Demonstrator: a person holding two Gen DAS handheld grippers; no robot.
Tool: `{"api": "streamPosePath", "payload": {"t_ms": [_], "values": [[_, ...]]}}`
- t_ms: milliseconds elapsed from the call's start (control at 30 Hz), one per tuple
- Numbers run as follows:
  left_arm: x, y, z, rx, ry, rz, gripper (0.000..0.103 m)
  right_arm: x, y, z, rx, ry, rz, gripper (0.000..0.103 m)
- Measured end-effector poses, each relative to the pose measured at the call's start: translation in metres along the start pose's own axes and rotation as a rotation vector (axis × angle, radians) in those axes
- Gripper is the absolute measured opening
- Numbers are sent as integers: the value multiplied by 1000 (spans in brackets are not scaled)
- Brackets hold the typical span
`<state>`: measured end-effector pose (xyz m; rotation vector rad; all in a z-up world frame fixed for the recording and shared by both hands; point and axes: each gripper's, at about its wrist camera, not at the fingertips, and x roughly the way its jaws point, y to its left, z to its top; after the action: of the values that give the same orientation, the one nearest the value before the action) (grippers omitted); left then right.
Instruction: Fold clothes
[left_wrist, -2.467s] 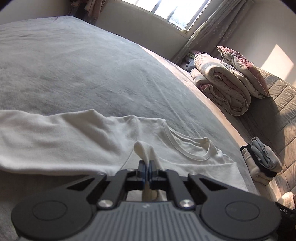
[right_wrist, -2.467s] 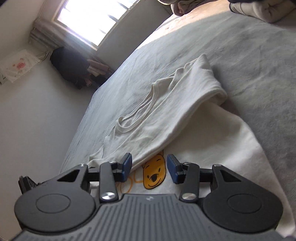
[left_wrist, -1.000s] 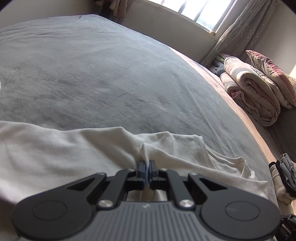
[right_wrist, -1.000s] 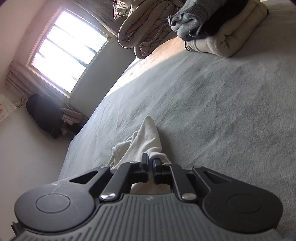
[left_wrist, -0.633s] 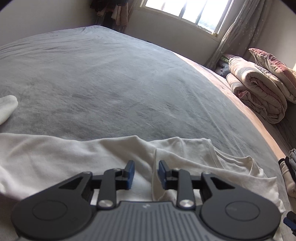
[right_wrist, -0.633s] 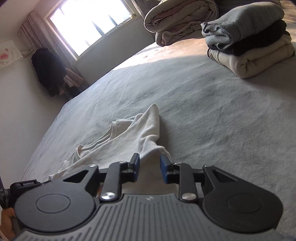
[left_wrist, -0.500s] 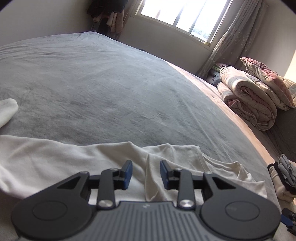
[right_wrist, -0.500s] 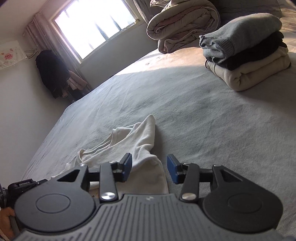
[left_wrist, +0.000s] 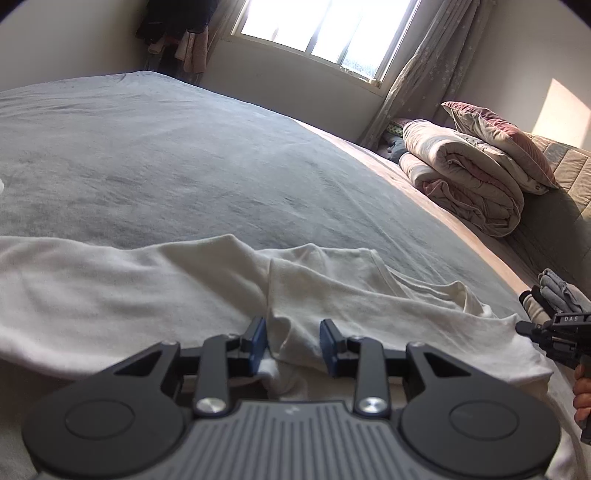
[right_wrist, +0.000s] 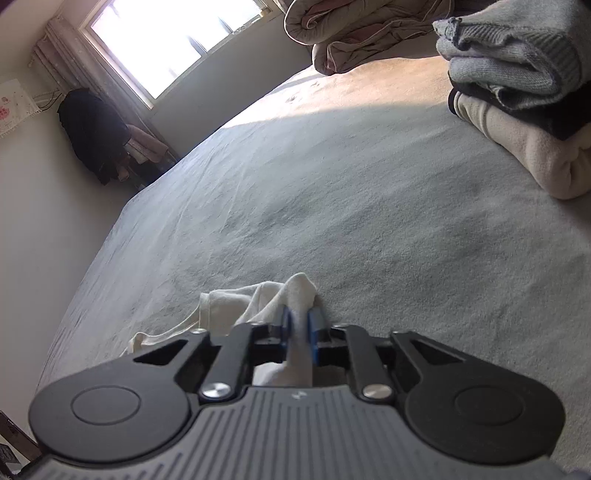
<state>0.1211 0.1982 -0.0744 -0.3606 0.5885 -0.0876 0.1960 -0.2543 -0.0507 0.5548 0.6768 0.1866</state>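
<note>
Grey bed (left_wrist: 184, 166) carries the shirt (left_wrist: 147, 291) at 6 o'clock. Left gripper (left_wrist: 293, 345) has let go, fingers spread astride a ridge; right gripper (right_wrist: 300, 334) re-pinched the shirt's end, so another fold is likely starting.

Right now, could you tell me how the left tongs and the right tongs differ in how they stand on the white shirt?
The left tongs stand open with a ridge of the white shirt loose between the pads; the right tongs are shut on a bunched fold of it. The left tongs sit over the shirt's spread middle, while the right tongs hold its end nearest the folded stack. Both point forward and down over the grey bed.
</note>
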Motion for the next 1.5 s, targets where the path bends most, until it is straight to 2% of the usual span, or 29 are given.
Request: {"api": "streamPosePath", "payload": {"t_ms": [100,133,200,233,300,367,533,633,733,833,933,1033,1133,1233,1267,1333,1367,1500], "values": [[1,-1,-2,11,-5,2,34,6,2,-1,-49,-41,-39,5],[1,-3,-2,20,-5,4,35,15,2,-4,-74,-12,-79,5],[2,-5,-3,38,-4,9,38,20,3,-9,-117,2,-103,5],[1,-6,-2,41,-4,6,39,20,3,-8,-113,9,-102,6],[1,-6,-1,41,-7,2,40,12,2,-5,-93,32,-91,16],[-3,-4,1,23,-17,-2,40,-2,1,-5,-98,48,-85,21],[-16,1,5,-47,-53,-24,38,-39,3,-14,-116,52,-53,22],[-18,-5,5,-25,-35,-19,38,-54,11,-23,-154,44,-29,22],[-6,-11,0,29,42,63,37,-53,17,-35,-206,56,-36,22],[-11,-18,-1,80,47,96,36,-36,16,-46,-259,124,-108,22],[-30,-15,2,41,48,119,40,-38,21,-50,-287,109,-127,20],[-57,-2,5,-25,32,175,44,-46,22,-52,-282,104,-109,26],[-81,12,7,-67,-9,323,48,-56,23,-55,-276,93,-99,28],[-101,27,12,-90,-93,546,58,-71,26,-58,-260,75,-69,30],[-104,33,14,-93,-115,587,62,-75,28,-59,-258,70,-60,32],[-103,47,21,-117,-123,641,64,-81,31,-61,-263,64,-41,33],[-100,56,23,-152,-119,640,64,-83,33,-61,-265,62,-33,34],[-90,85,24,-331,-136,562,63,-90,43,-64,-271,65,-1,34]]}}
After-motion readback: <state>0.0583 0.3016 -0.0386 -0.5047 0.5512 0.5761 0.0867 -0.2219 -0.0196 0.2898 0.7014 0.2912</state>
